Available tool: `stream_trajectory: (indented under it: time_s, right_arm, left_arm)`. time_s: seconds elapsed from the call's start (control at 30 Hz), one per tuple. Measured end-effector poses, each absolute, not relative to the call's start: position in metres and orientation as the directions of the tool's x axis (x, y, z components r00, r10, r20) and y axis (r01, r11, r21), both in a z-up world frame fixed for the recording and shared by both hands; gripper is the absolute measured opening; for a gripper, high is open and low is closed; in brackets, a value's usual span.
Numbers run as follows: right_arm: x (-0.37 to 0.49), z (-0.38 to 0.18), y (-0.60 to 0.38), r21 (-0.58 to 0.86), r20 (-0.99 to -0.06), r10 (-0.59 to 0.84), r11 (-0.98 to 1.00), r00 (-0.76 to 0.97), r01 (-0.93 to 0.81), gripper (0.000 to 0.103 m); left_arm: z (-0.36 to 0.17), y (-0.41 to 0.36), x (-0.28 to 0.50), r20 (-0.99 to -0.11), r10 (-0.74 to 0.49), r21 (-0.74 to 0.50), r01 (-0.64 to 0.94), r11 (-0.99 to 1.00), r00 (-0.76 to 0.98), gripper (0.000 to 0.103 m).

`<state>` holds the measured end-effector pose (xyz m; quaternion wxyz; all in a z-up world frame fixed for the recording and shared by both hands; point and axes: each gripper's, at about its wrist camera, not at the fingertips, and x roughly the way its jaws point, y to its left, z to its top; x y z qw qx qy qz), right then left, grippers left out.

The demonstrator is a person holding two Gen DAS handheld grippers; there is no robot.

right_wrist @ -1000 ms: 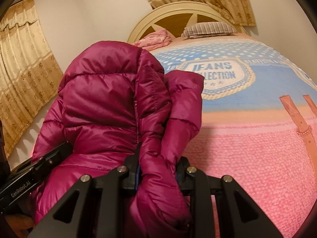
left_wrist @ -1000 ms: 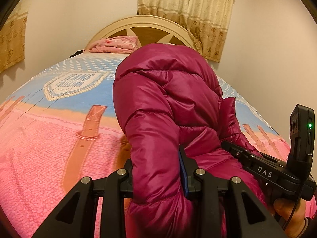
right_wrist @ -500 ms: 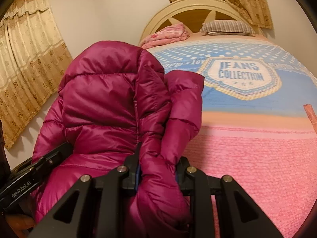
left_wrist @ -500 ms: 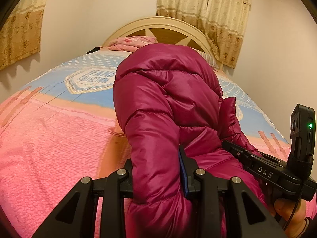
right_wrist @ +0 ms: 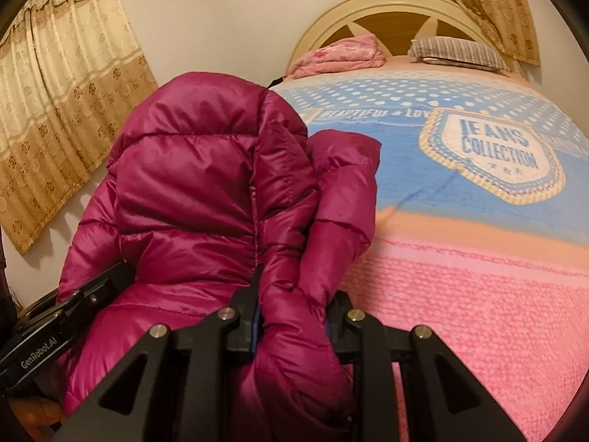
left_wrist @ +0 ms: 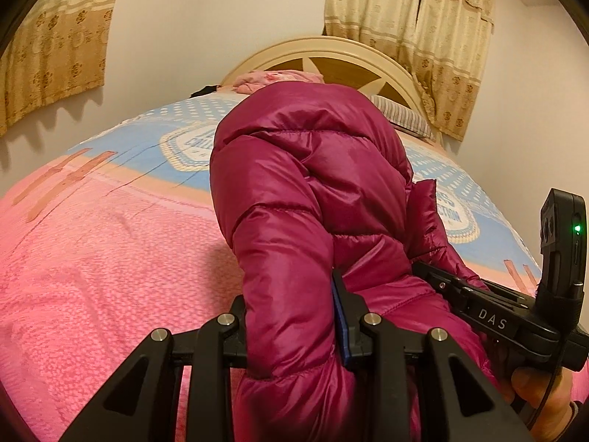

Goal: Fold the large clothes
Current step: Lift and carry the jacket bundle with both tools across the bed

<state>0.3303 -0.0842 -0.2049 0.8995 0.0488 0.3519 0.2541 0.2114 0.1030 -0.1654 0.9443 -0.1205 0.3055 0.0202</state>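
Observation:
A shiny magenta puffer jacket (left_wrist: pixel 305 191) hangs bunched between both grippers above the bed. My left gripper (left_wrist: pixel 291 328) is shut on a thick fold of its edge. My right gripper (right_wrist: pixel 294 324) is shut on another fold of the jacket (right_wrist: pixel 206 191). Each gripper shows in the other's view: the right one (left_wrist: pixel 493 313) at the lower right, the left one (right_wrist: pixel 55 331) at the lower left. The jacket's lower part is hidden below the frames.
The bed (left_wrist: pixel 95 265) has a pink and blue spread with a "JEANS COLLECTION" badge (right_wrist: pixel 493 151). A folded pink blanket (right_wrist: pixel 342 55) and a striped pillow (right_wrist: pixel 456 51) lie by the cream headboard (right_wrist: pixel 405 11). Curtains (right_wrist: pixel 62 110) hang on the walls.
Both grippers have carried the held jacket leftward and turned a little toward the bed's left side; the bedspread pattern has slid right in both views. The grips are unchanged.

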Motion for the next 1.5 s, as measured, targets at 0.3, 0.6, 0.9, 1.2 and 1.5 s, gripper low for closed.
stream_trajectory:
  time_s: [0.3, 0.6, 0.9, 1.2, 1.5]
  right_arm:
    - [0.335, -0.205, -0.069, 0.254, -0.625, 0.497, 0.859, 0.602, -0.445, 0.027]
    - [0.339, -0.209, -0.064, 0.243, -0.644, 0.490, 0.859, 0.588, -0.451, 0.027]
    - [0.343, -0.211, -0.059, 0.233, -0.656, 0.484, 0.859, 0.579, -0.455, 0.027]
    - [0.348, -0.221, -0.053, 0.227, -0.680, 0.468, 0.866, 0.564, -0.445, 0.028]
    - [0.351, -0.230, -0.048, 0.199, -0.701, 0.436, 0.880, 0.564, -0.432, 0.038]
  left_arm:
    - [-0.174, 0.115, 0.209, -0.593, -0.019, -0.223, -0.141, 0.965, 0.805, 0.032]
    - [-0.182, 0.123, 0.208, -0.607, -0.019, -0.235, -0.156, 0.959, 0.795, 0.032]
    - [-0.186, 0.128, 0.212, -0.620, -0.026, -0.244, -0.161, 0.956, 0.784, 0.032]
    - [-0.206, 0.131, 0.222, -0.664, -0.017, -0.246, -0.197, 0.949, 0.748, 0.048]
    - [-0.215, 0.137, 0.218, -0.676, 0.032, -0.225, -0.248, 0.942, 0.736, 0.073]
